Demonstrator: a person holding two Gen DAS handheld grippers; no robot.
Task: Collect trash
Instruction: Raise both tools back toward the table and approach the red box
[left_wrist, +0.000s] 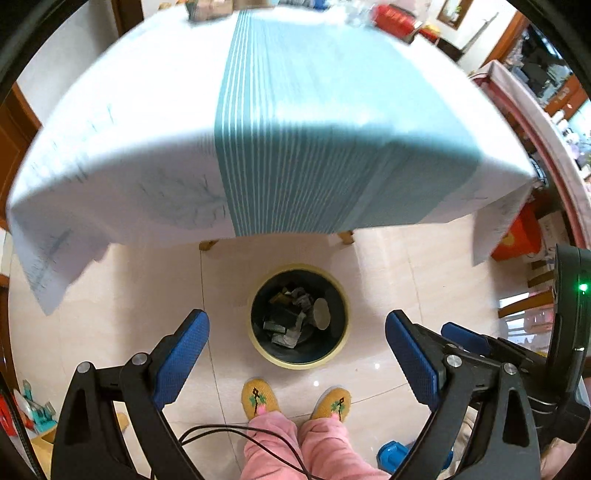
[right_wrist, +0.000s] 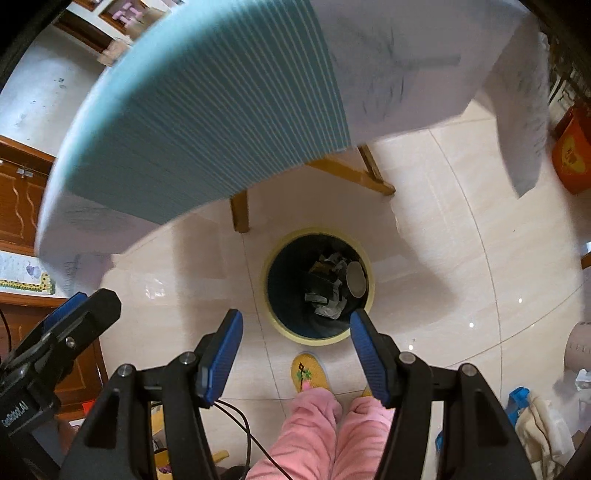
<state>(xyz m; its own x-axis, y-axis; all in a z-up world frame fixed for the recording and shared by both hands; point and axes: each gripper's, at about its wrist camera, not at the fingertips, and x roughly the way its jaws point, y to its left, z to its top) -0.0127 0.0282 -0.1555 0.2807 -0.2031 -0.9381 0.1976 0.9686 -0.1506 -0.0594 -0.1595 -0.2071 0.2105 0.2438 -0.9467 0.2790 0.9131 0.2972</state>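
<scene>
A round trash bin (left_wrist: 334, 354) with a yellow rim and dark inside stands on the tiled floor in front of the table. It holds crumpled wrappers (left_wrist: 291, 321) and a pale paper cup (left_wrist: 322, 313). My left gripper (left_wrist: 297, 349) is open and empty, held above the bin. In the right wrist view the bin (right_wrist: 275, 317) lies just ahead, with the same trash (right_wrist: 328, 299) inside. My right gripper (right_wrist: 295, 350) is open and empty above the bin's near rim. The right gripper also shows at the right of the left wrist view (left_wrist: 465, 338).
A table with a white and teal striped cloth (left_wrist: 295, 129) overhangs beyond the bin; its wooden legs (right_wrist: 240, 210) stand close behind it. The person's pink trousers and yellow slippers (left_wrist: 260, 400) are just before the bin. An orange bag (right_wrist: 570, 158) sits at right.
</scene>
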